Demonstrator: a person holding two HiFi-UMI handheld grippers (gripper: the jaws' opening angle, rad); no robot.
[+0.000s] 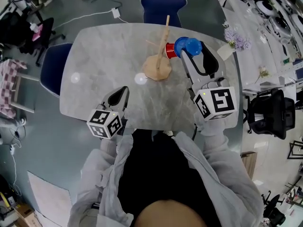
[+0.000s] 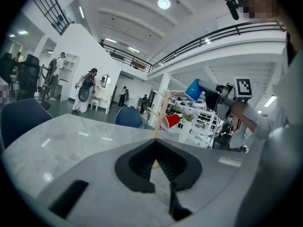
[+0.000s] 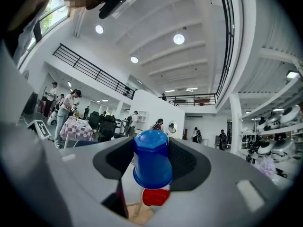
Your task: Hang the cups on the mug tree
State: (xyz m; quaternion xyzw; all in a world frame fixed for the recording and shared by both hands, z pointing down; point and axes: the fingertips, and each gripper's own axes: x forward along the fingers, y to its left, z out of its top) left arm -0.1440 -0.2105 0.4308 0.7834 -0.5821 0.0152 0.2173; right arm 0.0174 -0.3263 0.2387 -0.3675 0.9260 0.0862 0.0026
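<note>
A wooden mug tree [image 1: 158,66] stands at the far middle of the grey marble table [image 1: 104,56]. A red cup [image 1: 170,50] hangs on its right side. My right gripper [image 1: 192,51] is shut on a blue cup [image 1: 188,46] and holds it in the air just right of the red one. In the right gripper view the blue cup [image 3: 152,160] sits bottom-up between the pads, with the red cup [image 3: 155,196] beyond it. My left gripper [image 1: 123,91] hovers over the near left of the table, its jaws shut on nothing and pointing toward the tree [image 2: 161,112].
A blue chair [image 1: 163,1] stands at the table's far side and another [image 1: 52,67] at its left. A white vase of purple flowers [image 1: 235,41] sits at the right edge. A black office chair [image 1: 267,112] stands to the right.
</note>
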